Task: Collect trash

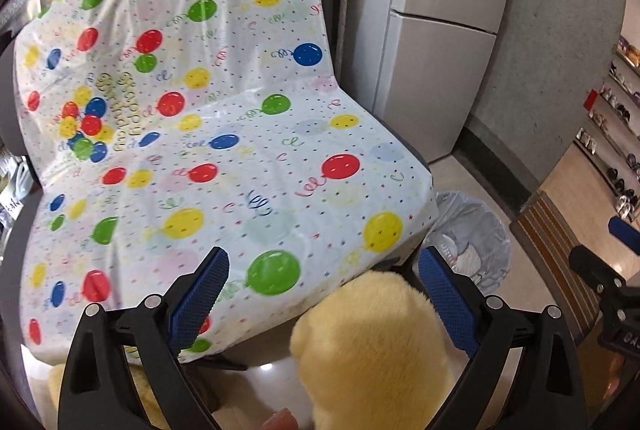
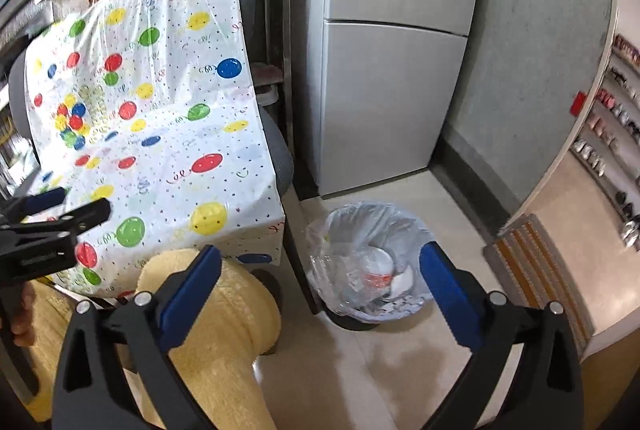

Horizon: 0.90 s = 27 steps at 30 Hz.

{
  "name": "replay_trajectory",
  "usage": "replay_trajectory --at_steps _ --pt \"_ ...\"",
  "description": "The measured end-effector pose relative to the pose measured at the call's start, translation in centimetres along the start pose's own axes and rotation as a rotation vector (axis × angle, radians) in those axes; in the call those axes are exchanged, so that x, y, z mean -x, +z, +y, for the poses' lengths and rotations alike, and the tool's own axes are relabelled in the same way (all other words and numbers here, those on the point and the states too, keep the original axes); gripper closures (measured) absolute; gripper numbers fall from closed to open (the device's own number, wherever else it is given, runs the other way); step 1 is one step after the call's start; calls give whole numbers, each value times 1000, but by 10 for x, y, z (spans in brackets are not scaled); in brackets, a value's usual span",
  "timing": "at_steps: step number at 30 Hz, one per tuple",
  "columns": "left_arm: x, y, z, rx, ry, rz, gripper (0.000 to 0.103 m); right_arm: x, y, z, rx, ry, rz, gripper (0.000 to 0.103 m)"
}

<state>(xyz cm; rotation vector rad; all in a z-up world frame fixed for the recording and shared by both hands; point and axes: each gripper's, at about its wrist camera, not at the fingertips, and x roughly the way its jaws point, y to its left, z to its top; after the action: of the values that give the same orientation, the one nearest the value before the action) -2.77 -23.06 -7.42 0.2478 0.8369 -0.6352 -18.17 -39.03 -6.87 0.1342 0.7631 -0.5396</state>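
right claw: spread wide, nothing between the pads; aimed down at the floor
left claw: also spread wide and empty; over the chair's front edge, yellow sleeve below it
bin: on the floor, just right of the chair, directly ahead of right claw; trash already inside the liner
nearer hand: right, judged; bin only at the right edge for the left
chair cover: balloon sheet, bare of trash

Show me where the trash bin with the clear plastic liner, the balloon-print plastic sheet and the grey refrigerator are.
Trash bin with clear plastic liner [image 2: 372,213]: right wrist view, liner's far rim.
Balloon-print plastic sheet [image 1: 224,149]: left wrist view, sheet's middle.
Grey refrigerator [image 2: 384,101]: right wrist view, lower door.
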Motion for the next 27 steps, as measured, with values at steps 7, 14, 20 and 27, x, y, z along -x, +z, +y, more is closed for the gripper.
replay_trajectory --at_steps 7,14,20,27 --pt "28 -9 13 8 36 -23 6 17 -2 11 15 -14 -17 6" --pt "34 -9 16 31 23 -29 6 18 -3 12 43 -44 -9 6" --pt "29 -10 16 23 36 -10 6 13 -8 14 31 -33 10 6" --pt "30 -8 19 30 41 -12 6 13 -9 12 24 -43 9 6"
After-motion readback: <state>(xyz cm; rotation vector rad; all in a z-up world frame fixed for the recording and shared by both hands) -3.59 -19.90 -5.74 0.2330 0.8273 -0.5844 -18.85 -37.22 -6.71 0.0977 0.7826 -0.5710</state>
